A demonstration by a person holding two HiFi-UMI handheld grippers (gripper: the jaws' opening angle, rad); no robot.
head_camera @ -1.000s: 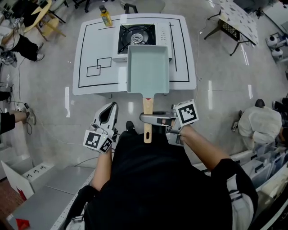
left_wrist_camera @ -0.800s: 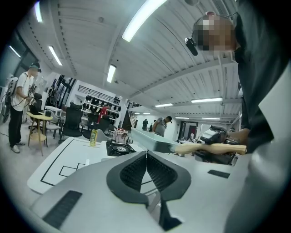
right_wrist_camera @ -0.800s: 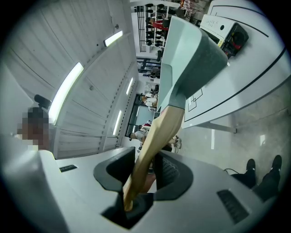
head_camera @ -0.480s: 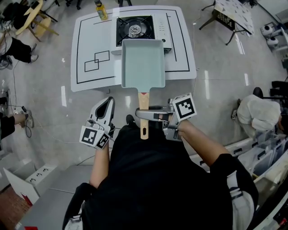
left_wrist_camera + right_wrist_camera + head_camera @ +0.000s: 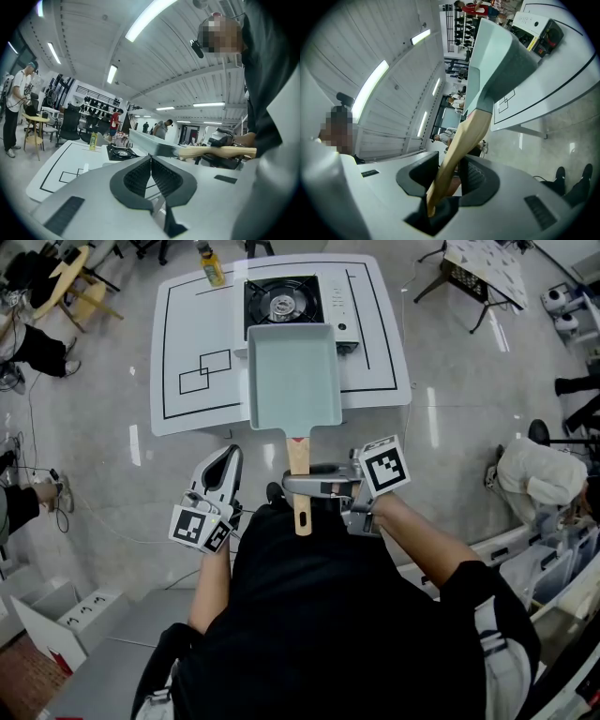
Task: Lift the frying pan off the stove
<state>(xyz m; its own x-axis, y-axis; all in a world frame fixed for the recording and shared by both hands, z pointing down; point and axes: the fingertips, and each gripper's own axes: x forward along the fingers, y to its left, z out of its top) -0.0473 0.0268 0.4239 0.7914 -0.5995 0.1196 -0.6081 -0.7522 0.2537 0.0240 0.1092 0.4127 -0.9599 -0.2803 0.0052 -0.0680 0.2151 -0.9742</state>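
Note:
A light teal rectangular frying pan [image 5: 292, 376] hangs in the air over the table's near edge, just in front of the black stove [image 5: 284, 304]. Its wooden handle [image 5: 300, 474] runs back toward me. My right gripper [image 5: 306, 486] is shut on that handle from the right. The right gripper view shows the handle [image 5: 461, 140] between the pads [image 5: 476, 176], with the pan [image 5: 497, 61] ahead. Its jaws have just been opening slightly, and the handle still sits between them. My left gripper [image 5: 226, 457] hovers left of the handle, shut on nothing, with its tips [image 5: 150, 157] touching.
The stove stands at the back of a white table [image 5: 187, 334] marked with black lines. A yellow bottle [image 5: 207, 263] stands at its far left corner. People, chairs and another table ring the grey floor. White bins [image 5: 553, 568] sit at the right.
The pan and my right gripper have drawn back a little from the stove toward me, so the pan covers less of the burner. My left gripper has stayed about where it was.

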